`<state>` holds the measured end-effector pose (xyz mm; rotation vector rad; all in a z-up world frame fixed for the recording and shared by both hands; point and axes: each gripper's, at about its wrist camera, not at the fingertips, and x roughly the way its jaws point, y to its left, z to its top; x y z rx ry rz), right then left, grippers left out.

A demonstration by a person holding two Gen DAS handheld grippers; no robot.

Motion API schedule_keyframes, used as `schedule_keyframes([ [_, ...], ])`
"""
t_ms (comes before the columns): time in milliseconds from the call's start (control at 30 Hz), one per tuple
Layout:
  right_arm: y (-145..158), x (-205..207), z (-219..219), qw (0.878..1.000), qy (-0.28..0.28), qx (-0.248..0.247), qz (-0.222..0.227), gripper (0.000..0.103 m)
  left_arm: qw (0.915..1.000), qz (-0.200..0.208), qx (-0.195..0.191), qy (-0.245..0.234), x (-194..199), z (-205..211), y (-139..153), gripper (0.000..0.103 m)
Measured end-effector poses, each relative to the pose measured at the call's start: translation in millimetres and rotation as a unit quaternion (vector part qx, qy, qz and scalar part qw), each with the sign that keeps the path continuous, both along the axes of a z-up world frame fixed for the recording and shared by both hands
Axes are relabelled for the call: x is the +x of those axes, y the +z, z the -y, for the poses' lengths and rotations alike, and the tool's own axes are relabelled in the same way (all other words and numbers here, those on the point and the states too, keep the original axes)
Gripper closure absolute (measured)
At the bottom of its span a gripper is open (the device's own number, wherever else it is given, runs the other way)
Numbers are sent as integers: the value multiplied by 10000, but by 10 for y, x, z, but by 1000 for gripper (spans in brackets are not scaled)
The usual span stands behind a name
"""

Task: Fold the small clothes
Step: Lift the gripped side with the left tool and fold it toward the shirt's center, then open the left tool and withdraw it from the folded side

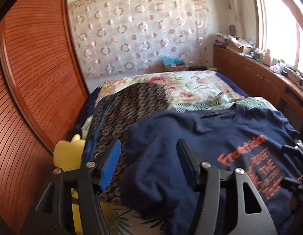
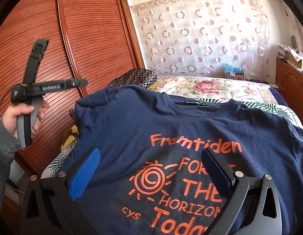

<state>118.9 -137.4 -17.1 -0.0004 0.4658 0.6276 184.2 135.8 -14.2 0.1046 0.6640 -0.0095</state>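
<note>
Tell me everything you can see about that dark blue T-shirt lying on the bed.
The navy T-shirt looks like soft cotton jersey, with a round neck and a small label inside the collar. It lies front up on the floral bedspread, collar toward the far wall. Orange print shows a spiral sun and the words "Framtiden", "THE HORIZON" and "Today". Its left side is bunched and wrinkled, partly lying over a circle-patterned dark fabric. It is not yet folded, and neither gripper holds it.

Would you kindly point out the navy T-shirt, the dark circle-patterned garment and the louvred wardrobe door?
navy T-shirt (image 2: 180,125), right wrist view, chest above the print.
circle-patterned garment (image 1: 131,101), left wrist view, its middle.
wardrobe door (image 2: 96,31), right wrist view, slatted panel.
</note>
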Motion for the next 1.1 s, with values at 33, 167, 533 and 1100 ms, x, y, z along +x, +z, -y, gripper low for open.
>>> schedule_keyframes([
  [33,11,5,-4,10000,14,-11,4,0,10000,-60,5,70,11,-62,-60,43],
  [167,2,-15,-44,10000,58,-50,11,0,9989,-403,-216,89,43,-241,-369,46],
  [533,43,114,197,10000,-45,-58,-27,0,9983,-362,-194,-420,92,193,-142,97],
  [1100,50,146,276,9998,-187,30,-81,0,9936,-413,-407,-972,-94,598,-55,52],
])
